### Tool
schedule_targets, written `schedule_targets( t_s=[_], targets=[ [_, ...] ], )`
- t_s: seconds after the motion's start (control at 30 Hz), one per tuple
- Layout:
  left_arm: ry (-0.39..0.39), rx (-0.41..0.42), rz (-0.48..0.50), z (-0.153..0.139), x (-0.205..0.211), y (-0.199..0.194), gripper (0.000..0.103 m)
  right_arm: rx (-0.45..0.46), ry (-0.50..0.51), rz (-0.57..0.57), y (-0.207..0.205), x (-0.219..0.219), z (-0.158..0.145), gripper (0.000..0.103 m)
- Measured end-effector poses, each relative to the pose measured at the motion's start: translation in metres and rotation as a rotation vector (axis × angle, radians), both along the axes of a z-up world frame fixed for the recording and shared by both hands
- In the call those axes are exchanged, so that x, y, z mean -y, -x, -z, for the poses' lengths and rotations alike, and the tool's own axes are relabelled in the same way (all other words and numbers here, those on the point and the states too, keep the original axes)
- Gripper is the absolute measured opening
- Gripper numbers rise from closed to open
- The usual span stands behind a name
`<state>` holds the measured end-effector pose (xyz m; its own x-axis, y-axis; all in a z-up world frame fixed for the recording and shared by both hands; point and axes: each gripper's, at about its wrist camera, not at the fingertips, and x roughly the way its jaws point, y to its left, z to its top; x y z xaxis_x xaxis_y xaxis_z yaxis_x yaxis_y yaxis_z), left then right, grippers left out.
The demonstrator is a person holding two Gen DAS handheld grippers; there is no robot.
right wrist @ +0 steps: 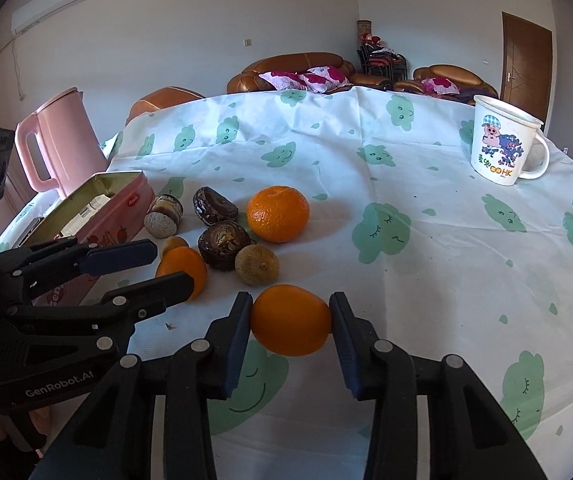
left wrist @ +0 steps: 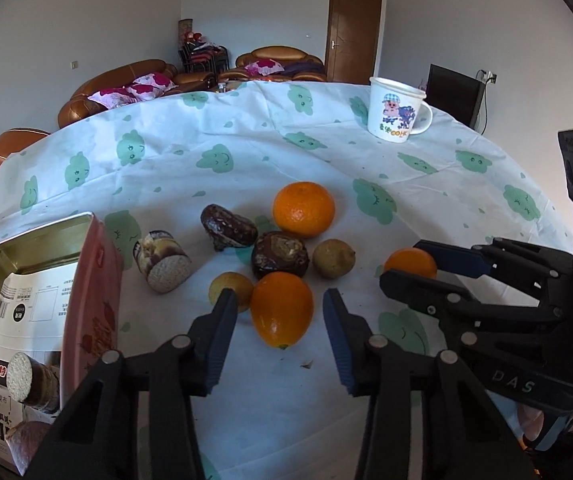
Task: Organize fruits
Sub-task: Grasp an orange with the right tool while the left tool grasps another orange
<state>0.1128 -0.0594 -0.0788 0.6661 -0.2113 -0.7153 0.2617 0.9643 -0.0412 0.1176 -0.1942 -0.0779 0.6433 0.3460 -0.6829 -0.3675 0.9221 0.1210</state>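
Note:
Fruits lie in a cluster on the table. My left gripper (left wrist: 278, 300) is open around an oval orange (left wrist: 281, 309), with a gap on each side; it also shows in the right wrist view (right wrist: 152, 268). My right gripper (right wrist: 290, 314) is shut on another orange (right wrist: 291, 319), both pads touching its sides; this orange shows in the left wrist view (left wrist: 411, 263). A round orange (left wrist: 303, 209) lies further back. Two dull yellow-brown fruits (left wrist: 333, 258) (left wrist: 228, 287) and two dark brown fruits (left wrist: 279, 255) (left wrist: 228, 227) lie between.
An open pink tin (left wrist: 38, 320) stands at the left with a cut cylinder piece (left wrist: 32, 380) and printed paper inside. Another cut cylinder piece (left wrist: 163, 262) lies beside it. A white cartoon mug (right wrist: 504, 146) stands far right. A pink kettle (right wrist: 60, 142) stands far left.

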Motion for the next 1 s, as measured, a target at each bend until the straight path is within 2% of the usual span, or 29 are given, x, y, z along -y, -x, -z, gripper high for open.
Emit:
schedule_targets(
  t_s=[0.13, 0.17, 0.3, 0.57, 1.0],
  targets=[
    [-0.012, -0.033, 0.009, 0.005, 0.004, -0.009, 0.042, 0.005, 0.005, -0.002, 0.000, -0.001, -0.001, 0.042],
    [-0.013, -0.050, 0.002, 0.007, 0.004, -0.012, 0.036, 0.007, 0.006, -0.004, 0.001, -0.001, -0.001, 0.042],
    [0.010, -0.050, 0.006, 0.007, 0.001, -0.011, 0.035, 0.015, -0.024, -0.004, 0.002, 0.003, -0.003, 0.042],
    [0.034, 0.048, -0.006, -0.007, -0.004, 0.002, 0.035, 0.076, -0.081, -0.020, 0.010, 0.009, -0.011, 0.042],
    [0.068, 0.176, -0.040, -0.022, -0.014, 0.019, 0.035, 0.164, -0.095, -0.038, 0.023, 0.009, -0.019, 0.042]
  ],
)
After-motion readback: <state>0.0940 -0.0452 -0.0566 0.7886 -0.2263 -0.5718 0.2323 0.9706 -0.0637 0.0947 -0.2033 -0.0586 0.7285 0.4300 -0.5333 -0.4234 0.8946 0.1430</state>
